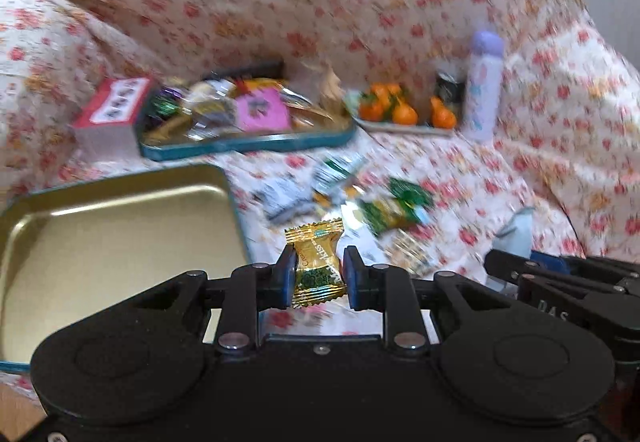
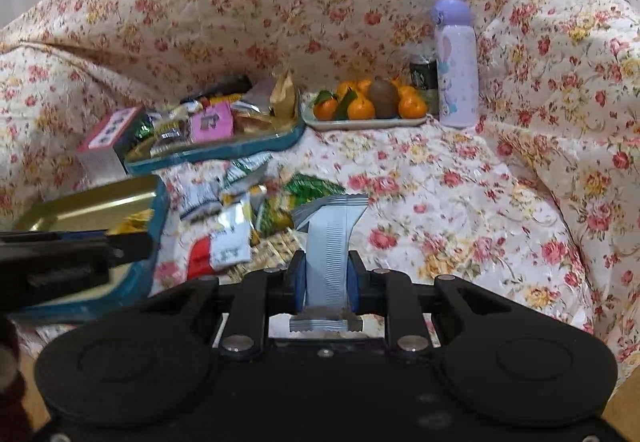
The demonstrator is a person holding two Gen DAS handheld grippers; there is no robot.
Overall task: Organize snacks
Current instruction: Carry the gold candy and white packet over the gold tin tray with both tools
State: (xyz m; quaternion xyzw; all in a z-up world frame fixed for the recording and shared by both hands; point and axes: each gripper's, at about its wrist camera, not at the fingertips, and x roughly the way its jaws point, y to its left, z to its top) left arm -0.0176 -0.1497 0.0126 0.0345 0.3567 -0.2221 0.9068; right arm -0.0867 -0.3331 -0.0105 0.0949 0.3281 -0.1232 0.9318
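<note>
My left gripper [image 1: 318, 274] is shut on a gold-wrapped candy [image 1: 318, 266], held above the floral cloth just right of the empty gold-lined tin [image 1: 120, 238]. My right gripper [image 2: 326, 276] is shut on a grey-blue snack packet [image 2: 330, 242] that stands upright between its pads. A heap of loose snack packets [image 2: 240, 210] lies on the cloth ahead, also seen as the snack pile [image 1: 360, 198] in the left wrist view. The right gripper's arm [image 1: 560, 278] shows at the right edge of the left view, and the left gripper [image 2: 80, 246] reaches over the tin [image 2: 158, 210] in the right view.
A second teal tin [image 2: 224, 150] heaped with snacks sits further back, with a red and white box [image 2: 110, 138] at its left. A plate of tangerines [image 2: 364, 122] with a kiwi, a dark can [image 2: 422, 76] and a lilac bottle [image 2: 456, 62] stand at the back right. Floral cloth rises all around.
</note>
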